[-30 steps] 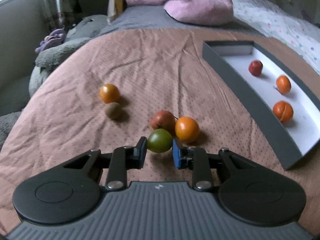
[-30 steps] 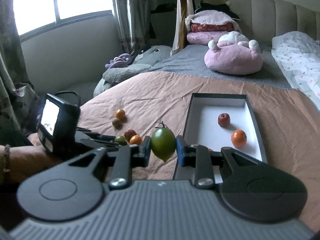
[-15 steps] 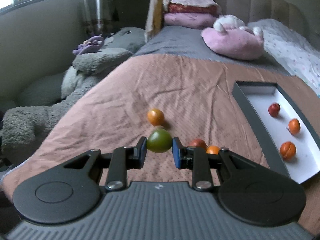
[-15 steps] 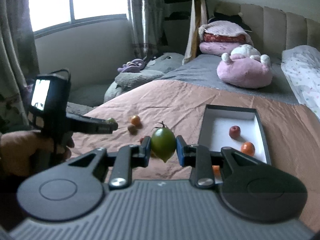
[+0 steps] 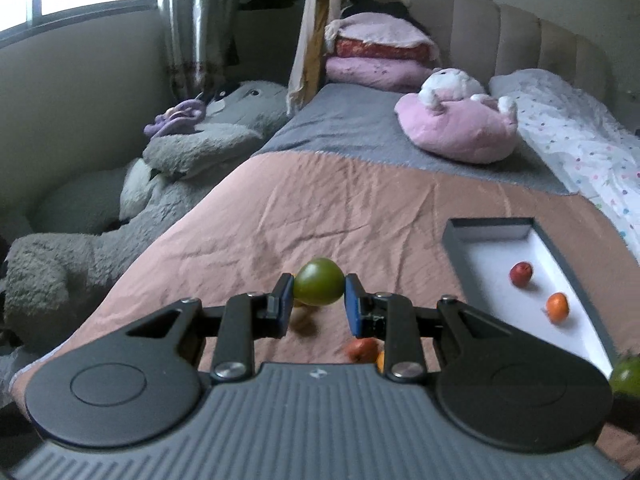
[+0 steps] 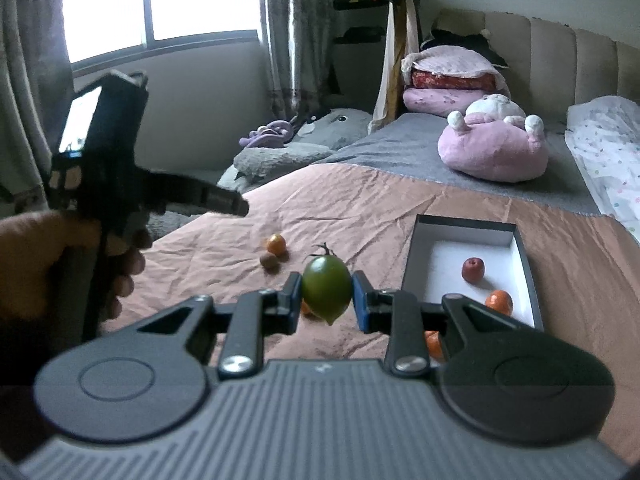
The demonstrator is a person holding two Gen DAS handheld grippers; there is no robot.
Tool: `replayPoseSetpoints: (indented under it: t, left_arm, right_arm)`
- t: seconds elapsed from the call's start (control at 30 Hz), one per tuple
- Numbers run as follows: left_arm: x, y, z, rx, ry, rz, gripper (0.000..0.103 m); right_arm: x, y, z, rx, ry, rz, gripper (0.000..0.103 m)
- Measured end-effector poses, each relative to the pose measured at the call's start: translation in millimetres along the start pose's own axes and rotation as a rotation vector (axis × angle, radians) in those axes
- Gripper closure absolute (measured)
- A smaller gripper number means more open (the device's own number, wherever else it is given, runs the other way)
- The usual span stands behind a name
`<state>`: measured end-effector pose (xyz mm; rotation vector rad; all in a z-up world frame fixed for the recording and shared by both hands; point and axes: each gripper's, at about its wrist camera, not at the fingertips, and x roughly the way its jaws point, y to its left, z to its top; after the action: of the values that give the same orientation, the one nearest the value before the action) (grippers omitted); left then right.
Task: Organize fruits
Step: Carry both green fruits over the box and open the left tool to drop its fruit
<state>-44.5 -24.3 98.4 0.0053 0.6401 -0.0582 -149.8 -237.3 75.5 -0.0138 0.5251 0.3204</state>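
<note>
My left gripper [image 5: 319,300] is shut on a round green fruit [image 5: 319,287], held well above the pink bedspread [image 5: 360,200]. A second green fruit [image 6: 326,292] with a dark stem is clamped in my right gripper [image 6: 326,300], which is shut on it and hangs left of the grey tray [image 6: 412,264]. The tray [image 5: 454,240] has a white floor with a red fruit [image 5: 521,273] and an orange fruit [image 5: 557,306] on it. On the bedspread lie an orange fruit [image 6: 276,244] and a brown one [image 6: 269,261]. A red fruit [image 5: 362,349] shows below my left fingers.
A person's hand [image 6: 120,264] holds the left gripper's handle at the left of the right wrist view. A pink plush [image 5: 460,128] and stacked pillows [image 5: 380,56] sit at the bed's far end. Grey plush toys [image 5: 180,160] lie along the bed's left edge.
My left gripper has risen from the fruit cluster on the bedspread with the green fruit held in it. The right gripper has stayed nearly still with its fruit.
</note>
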Motion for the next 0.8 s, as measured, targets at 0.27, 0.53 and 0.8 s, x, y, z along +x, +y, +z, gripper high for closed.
replayPoseSetpoints:
  t: [0.27,0.53,0.8]
  left_arm:
    - [13,-37,20,0.046,-0.003,-0.045,0.071]
    - [31,-83,40,0.095,-0.012,-0.108,0.071]
    - [50,-132,50,0.154,-0.007,-0.165,0.071]
  right_arm:
    - [6,-19,-10,0.046,0.018,-0.016,0.073]
    - [11,-42,-17,0.092,0.028,-0.042,0.073]
    - [13,-61,-22,0.123,0.038,-0.069,0.073]
